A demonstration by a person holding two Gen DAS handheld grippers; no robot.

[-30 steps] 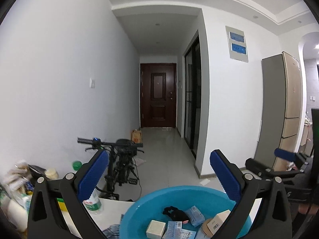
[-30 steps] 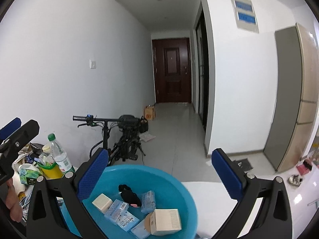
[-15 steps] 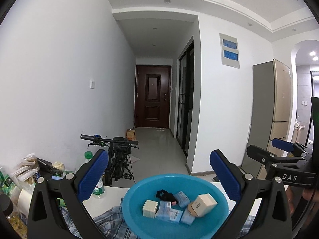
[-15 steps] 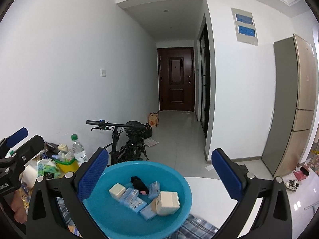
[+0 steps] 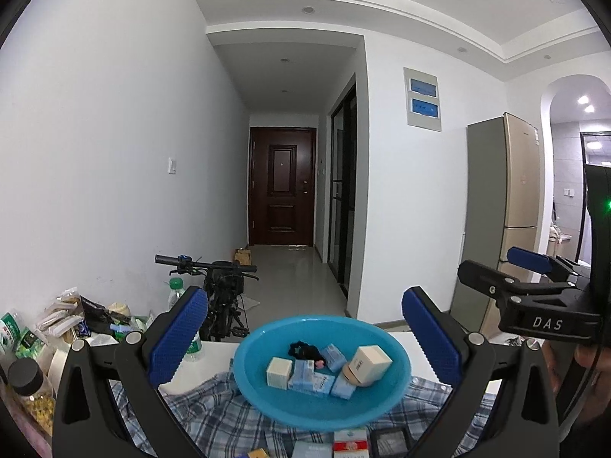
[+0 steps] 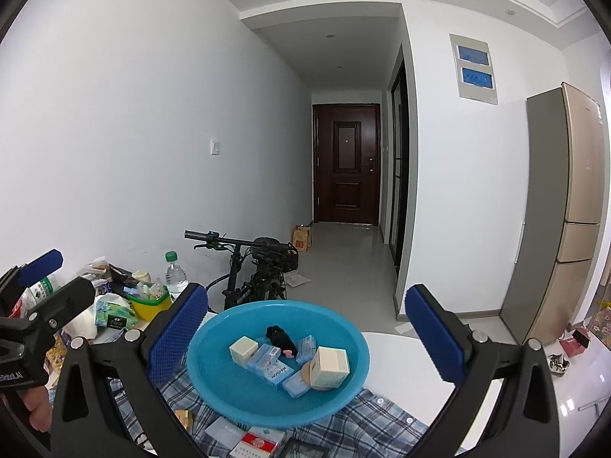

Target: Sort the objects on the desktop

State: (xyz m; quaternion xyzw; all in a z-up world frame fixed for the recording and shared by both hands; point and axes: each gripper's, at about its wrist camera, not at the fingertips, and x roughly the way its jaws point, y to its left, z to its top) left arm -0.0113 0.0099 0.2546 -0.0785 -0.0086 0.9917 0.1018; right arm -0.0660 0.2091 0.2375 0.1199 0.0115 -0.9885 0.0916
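Both claws spread wide, nothing between the pads. Left claw (image 5: 305,336) and right claw (image 6: 305,334) both hover above the near side of the bench (image 6: 393,347), aimed at the blue basin (image 5: 267,393).

Basin sits on a blue plaid cloth (image 5: 214,416) spread over the white bench. Inside it: a cream cube box (image 5: 279,372), a bigger white box (image 5: 372,360) tipped on its side, several light-blue packets (image 5: 309,378) and a small black item (image 5: 303,350) toward the far side. All loosely piled, touching each other near the middle.

Near edge, just in front of the basin on the cloth: a red-and-white pack (image 6: 259,443), a pale flat box (image 6: 225,431), a dark framed item (image 5: 389,441), partly cut off by the frame.

Left end of the bench: clutter pile with a water bottle (image 6: 175,273), a yellow tub (image 6: 151,305) and a tissue pack (image 6: 114,315).

Bicycle (image 6: 259,267) stands on the floor beyond the bench.
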